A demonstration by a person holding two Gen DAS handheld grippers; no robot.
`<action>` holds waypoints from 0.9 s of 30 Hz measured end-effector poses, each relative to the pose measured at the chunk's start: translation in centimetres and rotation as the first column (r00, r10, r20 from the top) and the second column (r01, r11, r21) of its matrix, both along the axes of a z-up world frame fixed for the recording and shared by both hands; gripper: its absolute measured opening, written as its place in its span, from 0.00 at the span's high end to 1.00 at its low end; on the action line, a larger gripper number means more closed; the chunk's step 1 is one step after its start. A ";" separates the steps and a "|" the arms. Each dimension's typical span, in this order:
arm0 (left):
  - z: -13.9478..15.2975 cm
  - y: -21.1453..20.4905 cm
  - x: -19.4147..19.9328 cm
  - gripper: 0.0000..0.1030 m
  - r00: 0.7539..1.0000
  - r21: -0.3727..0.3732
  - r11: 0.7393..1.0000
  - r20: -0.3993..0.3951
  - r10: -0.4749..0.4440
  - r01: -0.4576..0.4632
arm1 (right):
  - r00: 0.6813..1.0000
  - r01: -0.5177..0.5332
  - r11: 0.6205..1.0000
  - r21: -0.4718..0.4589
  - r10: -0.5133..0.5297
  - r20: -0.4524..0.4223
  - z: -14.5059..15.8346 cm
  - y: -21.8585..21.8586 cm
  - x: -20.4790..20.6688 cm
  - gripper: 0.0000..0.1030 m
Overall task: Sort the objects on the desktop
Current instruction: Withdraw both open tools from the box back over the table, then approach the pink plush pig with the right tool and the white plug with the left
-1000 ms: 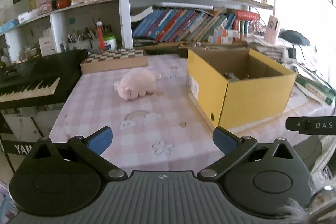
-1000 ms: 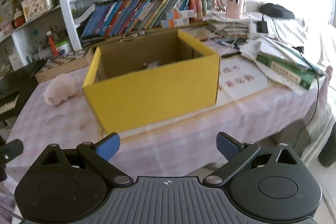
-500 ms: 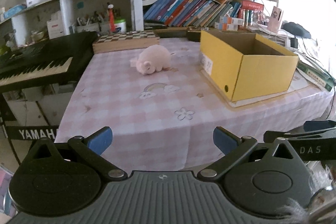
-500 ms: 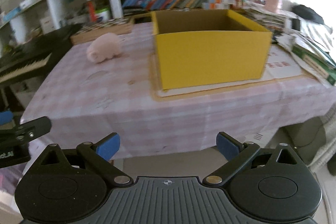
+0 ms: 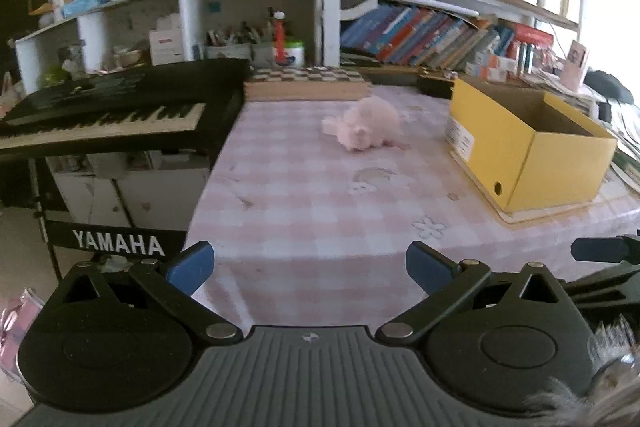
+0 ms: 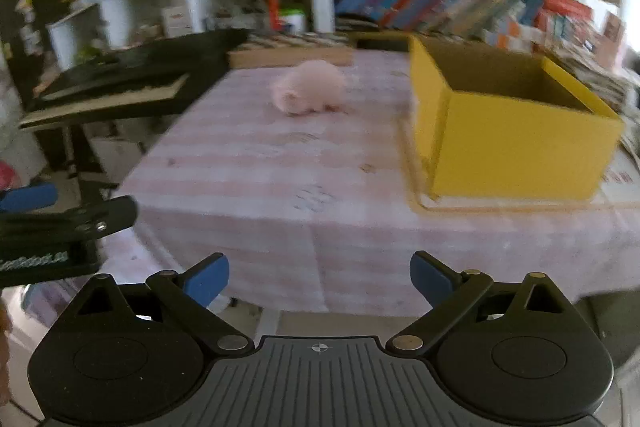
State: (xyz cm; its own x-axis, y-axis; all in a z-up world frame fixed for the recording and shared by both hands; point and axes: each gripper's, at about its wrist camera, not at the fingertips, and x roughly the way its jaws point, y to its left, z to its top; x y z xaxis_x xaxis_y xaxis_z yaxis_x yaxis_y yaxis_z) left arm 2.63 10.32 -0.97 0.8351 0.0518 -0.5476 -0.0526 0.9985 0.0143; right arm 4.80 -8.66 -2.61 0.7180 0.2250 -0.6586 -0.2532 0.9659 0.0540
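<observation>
While both grippers have drawn back from the table since a second ago, nothing on the desktop has been moved: the pink plush toy [image 5: 366, 129] lies at centre frame in the left wrist view on the pink checked tablecloth [image 5: 304, 203], well apart from either tool. The yellow box [image 5: 532, 147] stands at the right of the frame, open at the top, just beside the plush toy's right. The left gripper [image 5: 310, 267] occupies the lower frame with its blue-padded fingers spread wide and nothing between them. The right gripper [image 6: 320, 277] is likewise spread and empty; its view is motion-blurred, so fine detail cannot be read. In that view the left gripper appears at the lower left edge. A black keyboard [image 5: 108, 115] sits at the left of the frame and a chessboard box [image 5: 306, 83] lies behind the plush toy; neither is touched. Judgement: the retreat places the table edge between tools and toy, so the plush toy remains unsorted. A fresh approach across the table is required before a grasp and transfer into the yellow box.
</observation>
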 end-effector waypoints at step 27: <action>0.7 0.7 10.1 0.00 0.998 -0.066 0.998 0.056 0.000 0.004 | 0.997 -0.047 0.999 -0.020 0.048 0.067 1.4 1.3 10.4 0.17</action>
State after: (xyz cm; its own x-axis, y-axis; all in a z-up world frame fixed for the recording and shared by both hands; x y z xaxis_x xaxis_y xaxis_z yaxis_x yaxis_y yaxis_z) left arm 12.73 10.98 -0.28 0.8647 0.0156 -0.5020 -0.0495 0.9973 -0.0544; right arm 15.22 -7.34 -1.24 0.7499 0.2481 -0.6132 -0.3011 0.9534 0.0174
